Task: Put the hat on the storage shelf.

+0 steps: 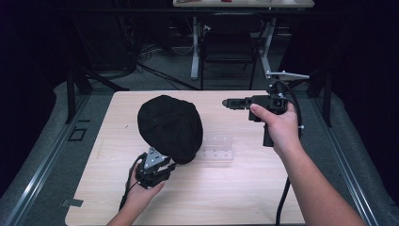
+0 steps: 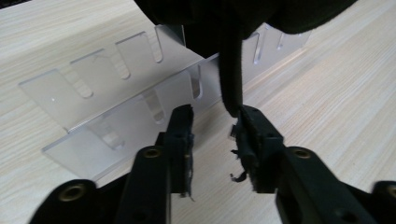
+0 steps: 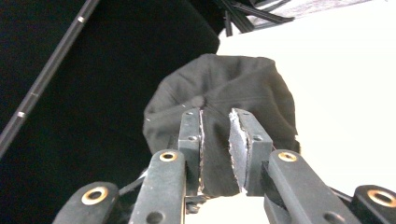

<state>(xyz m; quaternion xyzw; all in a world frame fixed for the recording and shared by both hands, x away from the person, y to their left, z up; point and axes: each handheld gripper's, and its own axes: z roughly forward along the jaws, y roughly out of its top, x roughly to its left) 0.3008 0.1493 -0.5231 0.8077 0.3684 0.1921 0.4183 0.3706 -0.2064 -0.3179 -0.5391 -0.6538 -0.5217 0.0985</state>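
Note:
A black cap (image 1: pixel 169 125) rests on a clear acrylic stand (image 1: pixel 217 149) in the middle of the wooden table (image 1: pixel 244 197). My left gripper (image 1: pixel 170 165) sits low at the cap's near edge. In the left gripper view it (image 2: pixel 212 116) is open, and the cap's hanging brim (image 2: pixel 232 84) comes down just by the right jaw's tip, not between the jaws. The slotted stand (image 2: pixel 93 88) lies just beyond. My right gripper (image 1: pixel 225 102) hovers to the cap's right, pointing at it and apart from it. Its jaws (image 3: pixel 215 116) are a narrow gap apart and hold nothing, with the cap (image 3: pixel 233 88) beyond them.
Desk legs and a chair frame (image 1: pixel 226 52) stand beyond the table's far edge, with cables on the dark floor. A metal rail (image 1: pixel 42 160) runs along the left side. The right gripper's cable (image 1: pixel 282 197) trails down past the forearm.

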